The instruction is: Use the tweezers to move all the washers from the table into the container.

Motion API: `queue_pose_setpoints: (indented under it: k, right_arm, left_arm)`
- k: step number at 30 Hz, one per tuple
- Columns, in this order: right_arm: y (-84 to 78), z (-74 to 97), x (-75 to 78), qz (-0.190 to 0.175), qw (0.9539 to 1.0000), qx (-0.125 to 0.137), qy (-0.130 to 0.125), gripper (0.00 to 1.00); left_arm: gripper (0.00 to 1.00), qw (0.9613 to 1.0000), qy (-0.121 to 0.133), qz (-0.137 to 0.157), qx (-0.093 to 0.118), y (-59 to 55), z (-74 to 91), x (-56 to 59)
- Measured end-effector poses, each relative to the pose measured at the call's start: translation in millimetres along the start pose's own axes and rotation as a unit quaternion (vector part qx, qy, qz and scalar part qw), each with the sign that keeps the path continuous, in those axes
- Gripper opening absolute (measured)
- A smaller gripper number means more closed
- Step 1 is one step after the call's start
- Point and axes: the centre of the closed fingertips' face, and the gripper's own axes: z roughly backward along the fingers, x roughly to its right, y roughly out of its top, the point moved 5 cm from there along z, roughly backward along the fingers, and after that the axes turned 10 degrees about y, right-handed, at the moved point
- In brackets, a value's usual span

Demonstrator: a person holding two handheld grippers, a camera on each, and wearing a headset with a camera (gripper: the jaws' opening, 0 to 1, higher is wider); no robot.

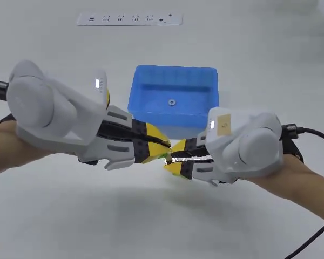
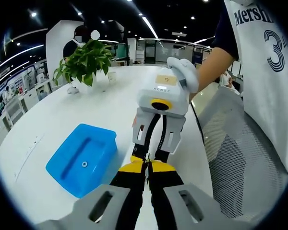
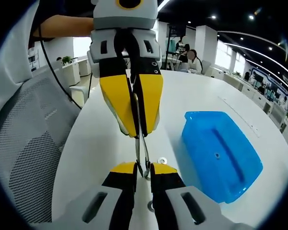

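Note:
Thin silver tweezers (image 3: 140, 143) run between my two grippers, whose yellow tips meet above the table in front of the blue container (image 1: 151, 108). My left gripper (image 1: 163, 144) is shut on the tweezers' upper part, and its yellow jaws hang from the top of the right gripper view. My right gripper (image 3: 143, 168) is shut around their lower tips. One washer (image 3: 162, 160) lies on the white table just right of those tips. Another washer (image 1: 172, 102) rests on the container's floor, also seen as a washer (image 2: 84, 164) in the container (image 2: 67, 167) in the left gripper view.
A white power strip (image 1: 128, 19) lies at the table's far edge. A potted plant (image 2: 84, 62) stands further along the table. A mesh chair back (image 3: 24, 167) is beside the table. Black cables trail from both grippers.

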Motion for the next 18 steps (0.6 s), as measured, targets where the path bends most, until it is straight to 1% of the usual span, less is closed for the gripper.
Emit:
queue_pose_setpoints:
  k: [1,2,3,4,6,7,12,15,18]
  right_arm:
    - [3.5,0.0,-0.5,-0.004,0.9999,0.016,0.005,0.12]
    - [4.0,2.5,1.2,-0.009,0.9998,0.015,0.004,0.13]
    - [3.9,2.1,1.6,-0.005,0.9999,0.013,0.001,0.14]
    - [3.4,1.0,1.3,0.004,1.0,0.006,0.003,0.13]
    - [2.7,-1.7,-0.7,0.008,0.9999,-0.001,0.011,0.11]
    - [1.7,-2.2,-0.3,0.019,0.9997,-0.01,0.007,0.11]
    - [1.1,-1.9,0.4,0.017,0.9998,-0.014,0.004,0.11]
    - [1.6,-2.1,-1.2,0.025,0.9994,-0.023,0.001,0.1]
    - [1.3,-1.9,-2.0,0.028,0.9993,-0.024,0.0,0.1]
  left_arm:
    - [0.06,1.0,-0.001,-0.002,0.0,0.1,-0.3,0.1]
    - [0.06,1.0,-0.002,-0.001,0.0,0.3,-0.9,-0.2]
    - [0.06,1.0,-0.006,0.003,-0.002,-0.4,-1.0,0.6]
    - [0.06,1.0,-0.004,0.001,-0.001,0.0,-1.8,-1.3]
    - [0.06,1.0,-0.005,0.004,-0.001,0.1,-2.4,-2.6]
    - [0.06,1.0,-0.005,0.002,-0.001,0.5,-2.8,-2.9]
    - [0.06,1.0,-0.009,0.002,-0.004,1.0,-3.8,-3.3]
    - [0.06,0.9999,-0.011,0.0,-0.006,1.7,-4.2,-2.0]
    - [0.06,0.9998,-0.015,-0.005,-0.013,1.8,-3.1,0.1]
